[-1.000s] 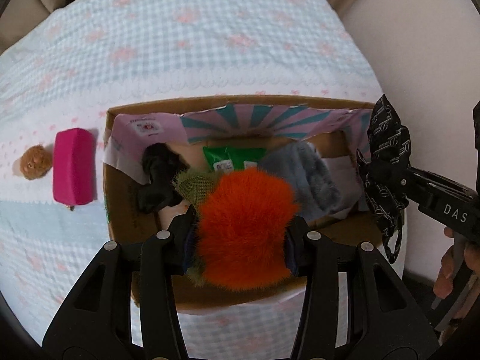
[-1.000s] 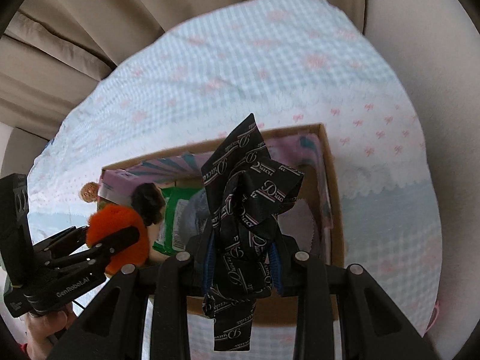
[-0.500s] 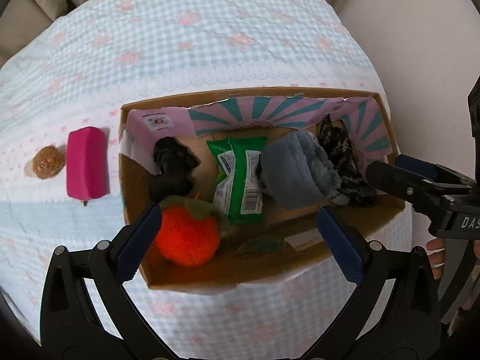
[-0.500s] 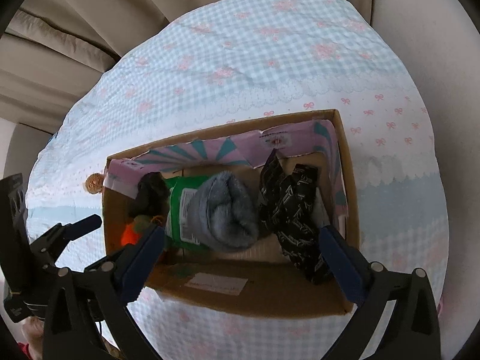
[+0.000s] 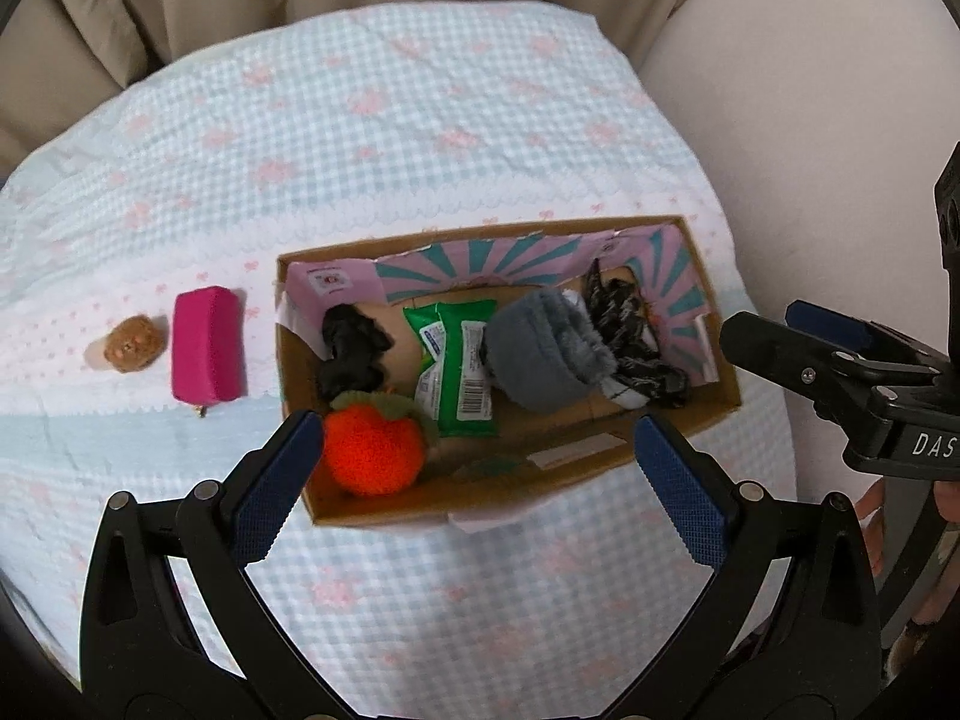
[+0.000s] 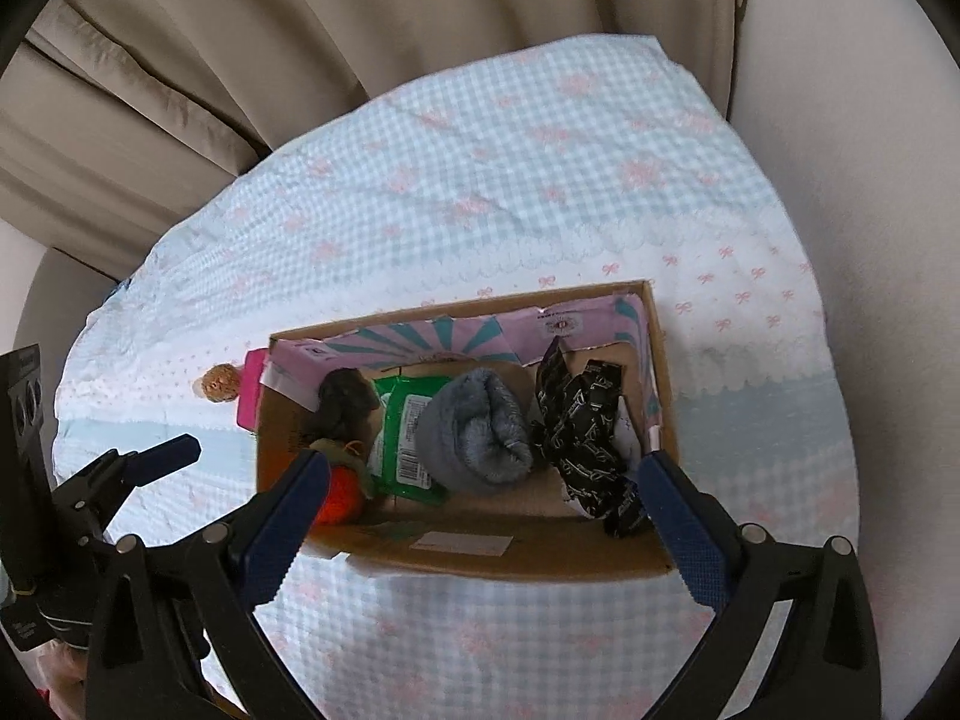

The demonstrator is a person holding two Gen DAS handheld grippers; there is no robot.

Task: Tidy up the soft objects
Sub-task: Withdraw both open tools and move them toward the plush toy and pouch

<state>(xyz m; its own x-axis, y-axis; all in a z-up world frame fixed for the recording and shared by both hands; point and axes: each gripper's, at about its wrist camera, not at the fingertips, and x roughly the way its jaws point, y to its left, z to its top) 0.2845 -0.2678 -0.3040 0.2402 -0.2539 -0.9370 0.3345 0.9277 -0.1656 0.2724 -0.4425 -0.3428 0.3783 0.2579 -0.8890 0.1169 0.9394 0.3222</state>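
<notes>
A cardboard box (image 5: 717,414) (image 6: 660,384) stands on the checked cloth. Inside lie an orange fluffy ball (image 5: 372,450) (image 6: 339,495), a black soft item (image 5: 351,354) (image 6: 345,399), a green packet (image 5: 462,372) (image 6: 405,432), a grey fleece roll (image 5: 546,354) (image 6: 474,429) and a black patterned cloth (image 5: 636,324) (image 6: 591,426). My left gripper (image 5: 477,480) hangs open above the box's near side, nothing between its fingers. My right gripper (image 6: 486,525) is open too, empty, above the box's front wall. Left of the box lie a pink pouch (image 5: 207,351) (image 6: 252,387) and a small brown plush (image 5: 132,344) (image 6: 221,383).
The checked cloth (image 5: 390,138) covers a rounded surface that drops off on all sides. Beige curtains (image 6: 240,60) hang behind it and a pale wall (image 5: 810,120) stands at the right. A person's fingers (image 5: 870,516) hold the right tool.
Both grippers opened and rose. The orange ball dropped from the left one into the box's left end; the patterned cloth dropped from the right one into its right end.
</notes>
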